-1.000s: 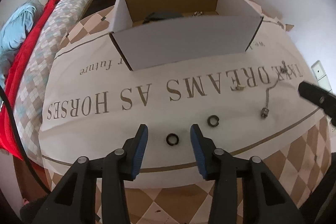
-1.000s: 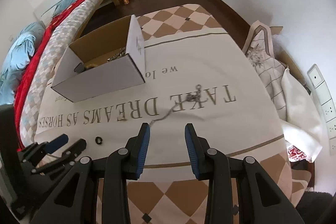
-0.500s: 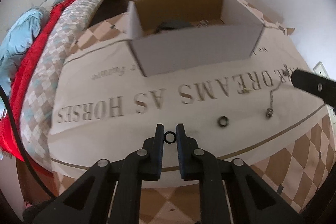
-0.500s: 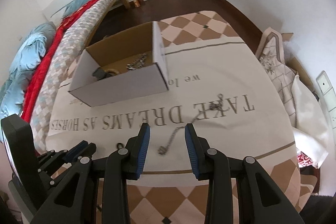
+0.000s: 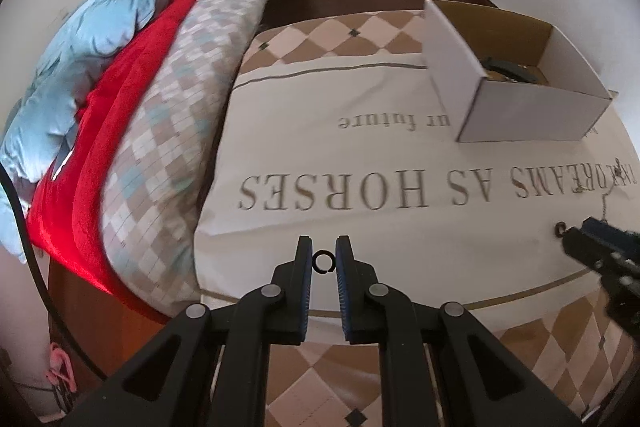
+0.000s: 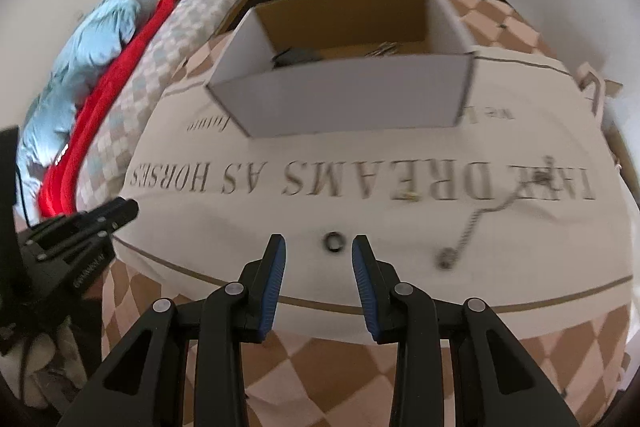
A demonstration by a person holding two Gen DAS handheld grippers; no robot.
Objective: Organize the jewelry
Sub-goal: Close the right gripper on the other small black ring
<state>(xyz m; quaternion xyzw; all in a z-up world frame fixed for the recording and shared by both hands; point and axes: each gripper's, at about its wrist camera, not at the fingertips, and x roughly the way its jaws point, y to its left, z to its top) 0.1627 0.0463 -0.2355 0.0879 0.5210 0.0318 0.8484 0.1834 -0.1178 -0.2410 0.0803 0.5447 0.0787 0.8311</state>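
My left gripper (image 5: 323, 254) is shut on a small dark ring (image 5: 323, 261) and holds it above the printed cloth (image 5: 360, 155). My right gripper (image 6: 319, 247) is open, its fingertips on either side of a second dark ring (image 6: 333, 242) that lies on the cloth. A silver chain necklace (image 6: 476, 217) lies to the right of that ring, with a small gold piece (image 6: 408, 195) near it. The open white cardboard box (image 6: 352, 99) stands further back with dark and silver jewelry inside; it also shows in the left wrist view (image 5: 516, 83).
A bed with a checked quilt (image 5: 168, 115), red blanket (image 5: 116, 99) and blue duvet (image 5: 80, 43) runs along the left. The cloth's near edge hangs over a checked cover (image 6: 320, 367). A white wall stands to the right.
My left gripper closed on the ring, lifted it and swung left, away from the box. My right gripper moved left from the chain to straddle the second ring.
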